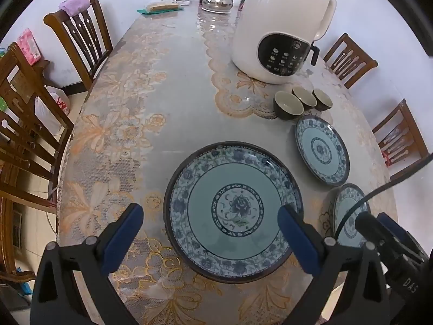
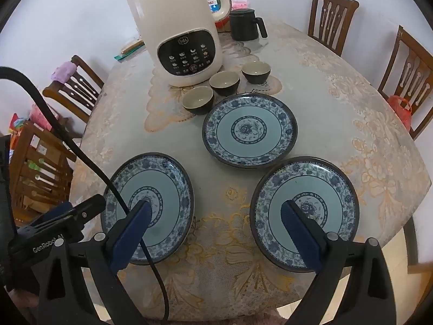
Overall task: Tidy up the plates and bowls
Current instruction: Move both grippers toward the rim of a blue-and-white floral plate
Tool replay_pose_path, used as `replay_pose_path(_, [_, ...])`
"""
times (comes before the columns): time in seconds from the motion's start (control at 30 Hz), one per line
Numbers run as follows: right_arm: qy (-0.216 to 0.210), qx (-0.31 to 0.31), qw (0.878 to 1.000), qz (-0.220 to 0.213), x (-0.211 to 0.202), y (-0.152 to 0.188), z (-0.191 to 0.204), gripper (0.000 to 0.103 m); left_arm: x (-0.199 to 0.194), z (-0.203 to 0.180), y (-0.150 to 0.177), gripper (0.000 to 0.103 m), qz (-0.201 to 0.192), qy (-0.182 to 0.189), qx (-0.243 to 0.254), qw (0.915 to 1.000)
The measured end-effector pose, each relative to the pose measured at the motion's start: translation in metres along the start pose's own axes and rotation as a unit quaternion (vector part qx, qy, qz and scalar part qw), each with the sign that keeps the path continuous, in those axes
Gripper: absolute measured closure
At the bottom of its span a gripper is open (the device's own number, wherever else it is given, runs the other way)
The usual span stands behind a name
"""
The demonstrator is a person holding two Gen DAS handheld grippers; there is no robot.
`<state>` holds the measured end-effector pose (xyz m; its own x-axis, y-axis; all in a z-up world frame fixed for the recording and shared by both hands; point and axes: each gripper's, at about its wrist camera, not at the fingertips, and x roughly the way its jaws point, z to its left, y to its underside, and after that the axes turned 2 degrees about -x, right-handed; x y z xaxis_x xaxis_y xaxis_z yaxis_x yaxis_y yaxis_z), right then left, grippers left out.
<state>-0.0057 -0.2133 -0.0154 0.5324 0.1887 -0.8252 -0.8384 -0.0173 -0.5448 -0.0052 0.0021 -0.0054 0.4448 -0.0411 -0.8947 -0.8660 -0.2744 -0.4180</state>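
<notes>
Three blue-and-white flowered plates lie apart on the table. The near left plate (image 1: 232, 211) (image 2: 151, 189) lies below my left gripper (image 1: 212, 233), which hangs open above it with nothing between its fingers. The far plate (image 1: 320, 150) (image 2: 249, 130) lies just in front of three small dark bowls (image 1: 288, 105) (image 2: 224, 82), which stand in a row. My right gripper (image 2: 216, 233) hovers open and empty over the tablecloth between the left plate and the near right plate (image 2: 304, 214) (image 1: 349, 216), the latter partly hidden in the left wrist view.
A tall white electric appliance (image 1: 281, 27) (image 2: 176, 32) stands right behind the bowls. A black mug (image 2: 245, 25) and a steel teapot (image 1: 217, 0) sit at the table's far end. Wooden chairs (image 1: 81, 35) (image 2: 406, 75) line both sides. A black cable (image 2: 81, 157) crosses the left plate.
</notes>
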Motion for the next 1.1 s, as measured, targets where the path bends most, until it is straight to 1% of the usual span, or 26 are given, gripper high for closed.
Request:
replay_pose_path(0.43, [-0.016,-0.025,0.999,-0.017,-0.008,0.002,0.011,0.005,0.001,-0.002,0.002,0.002,0.004,0.006,0.005,1.0])
replay_pose_path(0.7, [-0.024,-0.018,0.999,-0.017,-0.008,0.002,0.01,0.005,0.0,-0.001,0.001,0.002,0.006,0.01,0.011,0.9999])
replay_pose_path(1.1, [-0.022,-0.013,1.0,-0.017,-0.009,0.003,0.009,0.005,-0.002,-0.003,0.002,0.002,0.002,0.016,0.019,0.9997])
